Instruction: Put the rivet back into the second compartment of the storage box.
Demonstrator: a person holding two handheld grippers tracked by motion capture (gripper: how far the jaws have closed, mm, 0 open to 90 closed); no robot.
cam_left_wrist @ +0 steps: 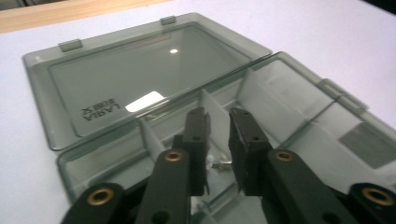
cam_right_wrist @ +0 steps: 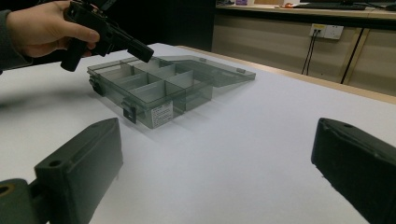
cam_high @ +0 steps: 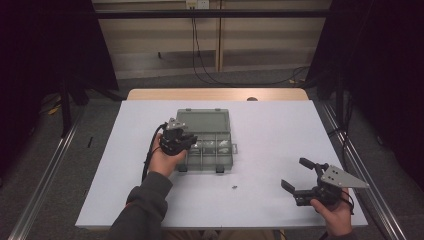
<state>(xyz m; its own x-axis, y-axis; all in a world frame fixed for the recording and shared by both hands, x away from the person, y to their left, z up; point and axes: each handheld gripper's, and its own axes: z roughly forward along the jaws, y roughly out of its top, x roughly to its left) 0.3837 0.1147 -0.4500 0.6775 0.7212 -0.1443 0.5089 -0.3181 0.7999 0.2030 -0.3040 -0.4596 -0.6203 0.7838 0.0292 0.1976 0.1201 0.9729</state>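
i hold the left gripper (cam_high: 186,141) over the near-left part of the box (cam_high: 222,159), tips pointed down into a compartment; in the left gripper view its jaws stand slightly apart with nothing pressed between them, and a few small screws (cam_left_wrist: 217,162) lie on the compartment floor just below the gap. the box is grey, see-through plastic, sitting at the middle of the white table (cam_high: 270,130) with its lid (cam_high: 202,120) swung fully open and lying flat on the far side — two latches (cam_high: 219,170) face me on the near wall. thin dividers (cam_left_wrist: 212,112) split the tray into compartments; some small parts (cam_high: 219,145) show in those to the right of the left gripper. one loose screw (cam_high: 234,187) lies on the table in front of the box, well apart from it. my right gripper (cam_high: 300,181) is off at the near-right of the table, well apart from the box, jaws spread wide and empty — the right gripper view looks between them toward the box (cam_right_wrist: 154,91) and the left hand (cam_right_wrist: 44,28).
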